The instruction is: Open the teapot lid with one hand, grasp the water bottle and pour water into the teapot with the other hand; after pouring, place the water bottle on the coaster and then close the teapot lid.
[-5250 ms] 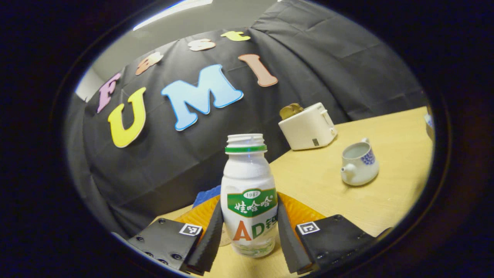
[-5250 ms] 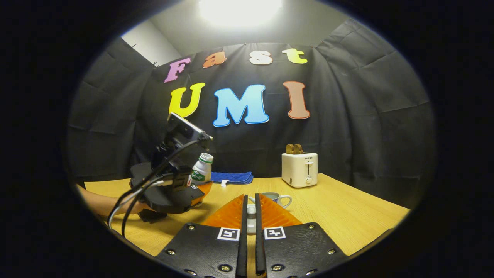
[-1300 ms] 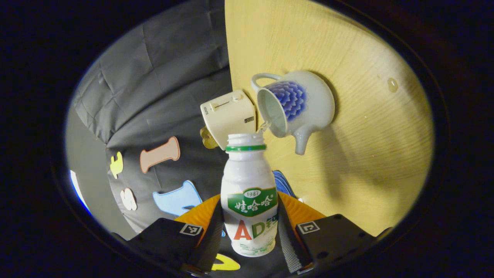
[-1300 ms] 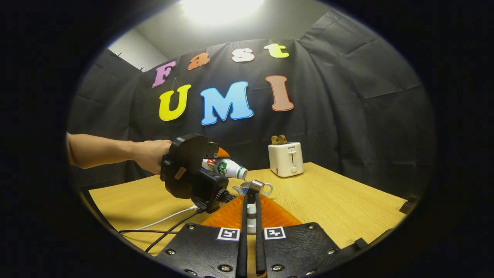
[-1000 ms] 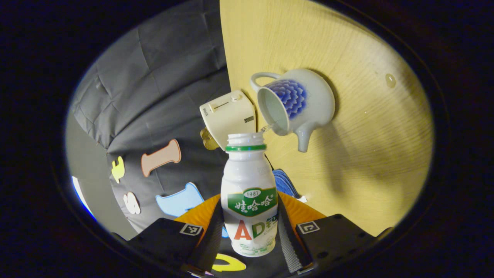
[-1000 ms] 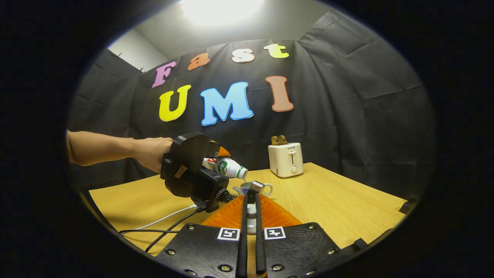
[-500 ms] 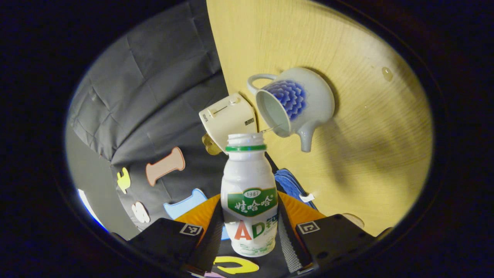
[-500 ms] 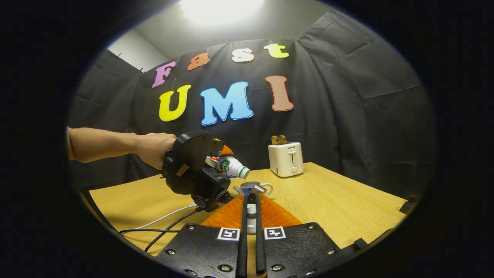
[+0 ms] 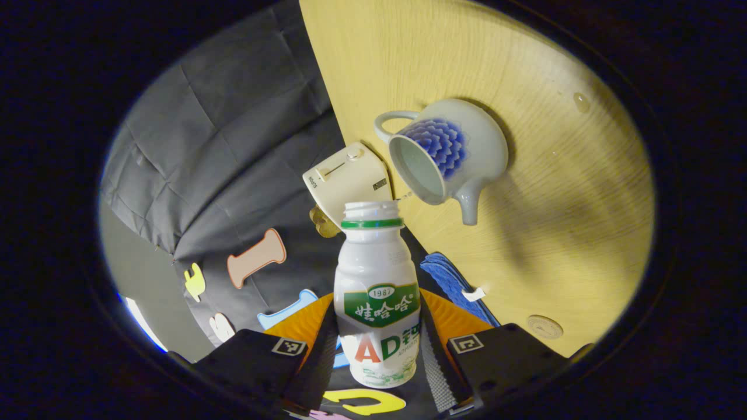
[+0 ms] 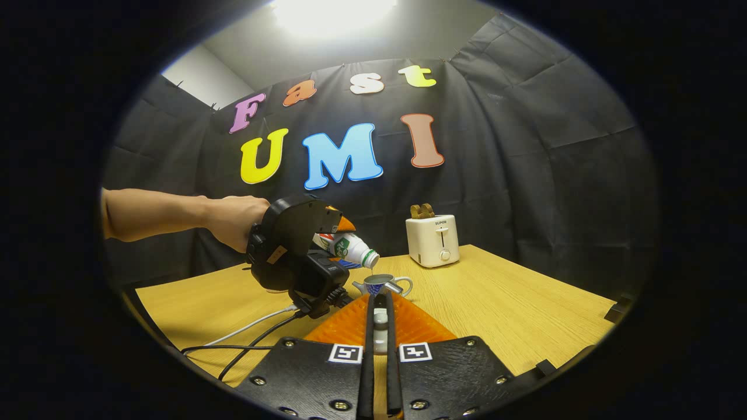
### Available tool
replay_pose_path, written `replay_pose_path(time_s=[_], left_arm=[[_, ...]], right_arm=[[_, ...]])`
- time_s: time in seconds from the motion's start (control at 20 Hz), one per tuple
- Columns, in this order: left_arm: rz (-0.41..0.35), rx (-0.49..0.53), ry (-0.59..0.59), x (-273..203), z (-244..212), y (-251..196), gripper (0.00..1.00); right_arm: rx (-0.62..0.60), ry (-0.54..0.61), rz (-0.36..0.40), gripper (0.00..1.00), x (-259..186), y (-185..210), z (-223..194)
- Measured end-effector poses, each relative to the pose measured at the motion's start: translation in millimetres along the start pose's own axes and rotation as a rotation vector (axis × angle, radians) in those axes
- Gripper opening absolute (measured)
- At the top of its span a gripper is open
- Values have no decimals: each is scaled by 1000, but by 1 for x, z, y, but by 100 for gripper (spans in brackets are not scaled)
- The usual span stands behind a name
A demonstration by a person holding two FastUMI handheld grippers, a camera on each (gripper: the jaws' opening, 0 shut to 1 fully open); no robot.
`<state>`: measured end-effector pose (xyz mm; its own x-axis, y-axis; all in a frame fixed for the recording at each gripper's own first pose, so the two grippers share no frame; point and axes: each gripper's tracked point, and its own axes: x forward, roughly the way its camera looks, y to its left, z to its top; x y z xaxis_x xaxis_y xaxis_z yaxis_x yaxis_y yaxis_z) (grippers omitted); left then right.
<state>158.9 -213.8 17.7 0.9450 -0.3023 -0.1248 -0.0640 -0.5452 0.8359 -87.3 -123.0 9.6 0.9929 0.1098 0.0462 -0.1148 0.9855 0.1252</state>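
Left hand-held gripper [image 9: 378,350] is clamped on the water bottle [image 9: 377,291], tipped mouth-down over the open teapot [image 9: 446,154] on the surface [image 9: 554,233]. Toaster [image 9: 345,178], blue cloth [image 9: 452,280] and coaster [image 9: 544,326] sit nearby. Right hand-held gripper [image 10: 379,326] pinches the lid [image 10: 380,318].

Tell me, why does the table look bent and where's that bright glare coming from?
Right gripper view: the ceiling light overhead blows out white. Left gripper view: the fisheye lens bows the table edge, and the teapot casts a soft shadow.
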Motion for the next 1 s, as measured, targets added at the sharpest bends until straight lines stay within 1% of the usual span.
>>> replay_pose_path(time_s=[0.1, 0.15, 0.2, 0.3, 0.35, 0.4, 0.45, 0.55, 0.6, 0.65, 0.7, 0.8, 0.85, 1.0], left_arm=[[5, 3, -1, 0, -1, 1, 80], [4, 4, 0, 0, -1, 1, 70], [2, 6, 1, 0, -1, 1, 80], [5, 10, 1, 1, -3, 2, 80], [2, 10, 0, 1, -4, 1, 75], [6, 7, -4, 1, -2, 2, 74], [1, -1, -6, 2, -2, 0, 79], [-21, -32, -14, 3, -3, -4, 80], [-26, -49, -22, 4, -3, -5, 74], [-33, -65, -28, 4, -3, -7, 74], [-39, -81, -34, 5, -2, -9, 80], [-31, -107, -47, 5, 0, -8, 80], [-27, -126, -55, 7, 1, -10, 74], [-53, -206, -68, 10, -2, -19, 74]], right_arm=[[0, -2, -1, 8, 0, -1, 0], [0, -4, -2, 8, -1, -2, 1], [-1, -5, -2, 8, -2, -1, 2], [0, -3, -1, 8, -2, 0, 1], [1, -2, 0, 8, -2, 0, 1], [1, 0, 1, 8, -2, 0, 0], [1, 0, 1, 8, -2, 0, 0], [4, -2, 0, 8, -1, -1, 2], [7, -5, 2, 8, -2, 0, 3], [7, -6, 1, 8, -2, 0, 3], [7, -5, 2, 8, -2, 0, 1], [5, 8, 4, 8, 0, 1, -2], [10, 13, 6, 8, 0, 1, -2], [4, 10, 2, 8, -1, 0, -2]])
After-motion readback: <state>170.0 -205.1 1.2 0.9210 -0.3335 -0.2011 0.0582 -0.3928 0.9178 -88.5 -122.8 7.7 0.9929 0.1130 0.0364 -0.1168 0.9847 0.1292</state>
